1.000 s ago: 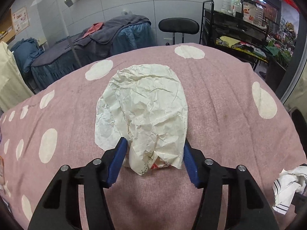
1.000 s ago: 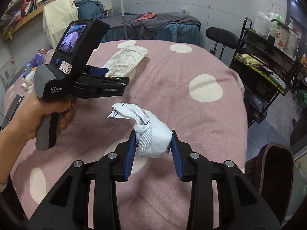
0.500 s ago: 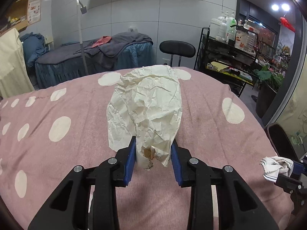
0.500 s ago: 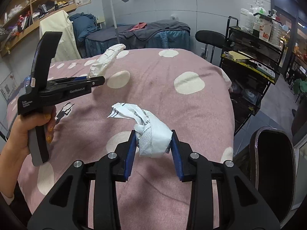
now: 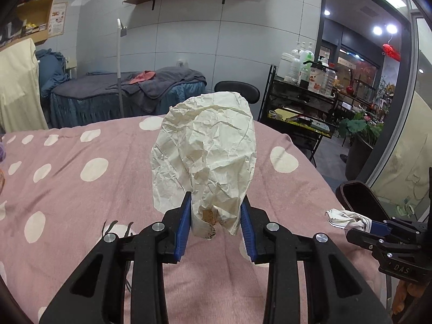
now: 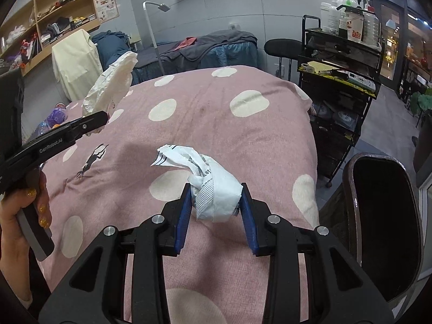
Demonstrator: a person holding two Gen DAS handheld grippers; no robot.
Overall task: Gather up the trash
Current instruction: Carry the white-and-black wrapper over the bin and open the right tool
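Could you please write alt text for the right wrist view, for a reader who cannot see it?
The right gripper is shut on a crumpled white wrapper above a pink polka-dot bedspread. At left, the left gripper holds up a crumpled cream paper bag; a dark bin stands open at right.

A bed (image 6: 216, 124) carried a pink cover (image 5: 81, 202) with cream dots (one small dark insect print (image 6: 91, 159) near its left side); bottles (image 6: 52, 118) lay at the far-left edge.
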